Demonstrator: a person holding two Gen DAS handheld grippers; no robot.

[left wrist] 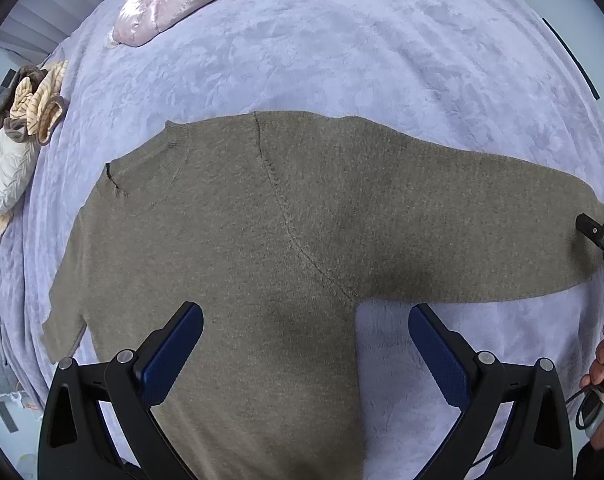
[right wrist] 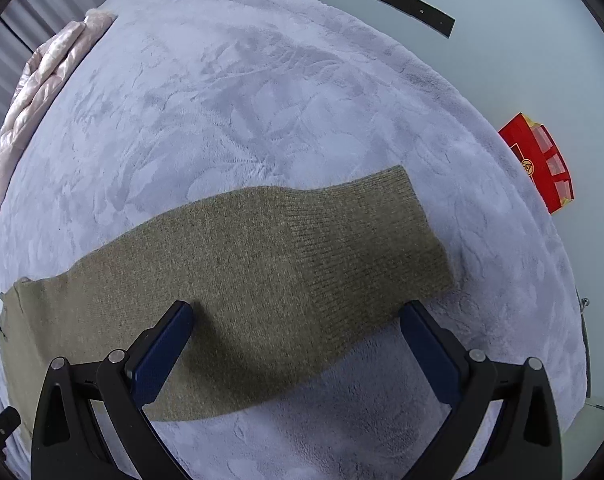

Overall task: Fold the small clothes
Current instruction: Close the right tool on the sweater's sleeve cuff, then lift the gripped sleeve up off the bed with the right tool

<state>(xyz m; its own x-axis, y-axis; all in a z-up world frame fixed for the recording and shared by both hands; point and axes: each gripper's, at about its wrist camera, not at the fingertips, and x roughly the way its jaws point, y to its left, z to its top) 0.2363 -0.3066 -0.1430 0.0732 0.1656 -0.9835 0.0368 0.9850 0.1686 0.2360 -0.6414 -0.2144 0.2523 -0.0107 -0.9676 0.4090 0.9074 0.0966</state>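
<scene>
- The left gripper (left wrist: pixel 306 344) hangs with its jaws spread wide and empty over the body of the sweater (left wrist: pixel 262 240).
- The olive sweater lies flat on the lilac blanket (left wrist: pixel 342 60), its sleeve (right wrist: pixel 302 260) stretched out rightward.
- The right gripper (right wrist: pixel 296 340) gapes empty over the sleeve's cuff.

Olive sweater (left wrist: pixel 262 220) on lavender blanket (left wrist: pixel 342 60); pink quilt (left wrist: pixel 162 4), red box (right wrist: pixel 542 164).

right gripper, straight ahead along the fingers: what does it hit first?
Most likely the sweater's sleeve, around the ribbed cuff. The open right gripper hangs over it; depth is unclear.
</scene>
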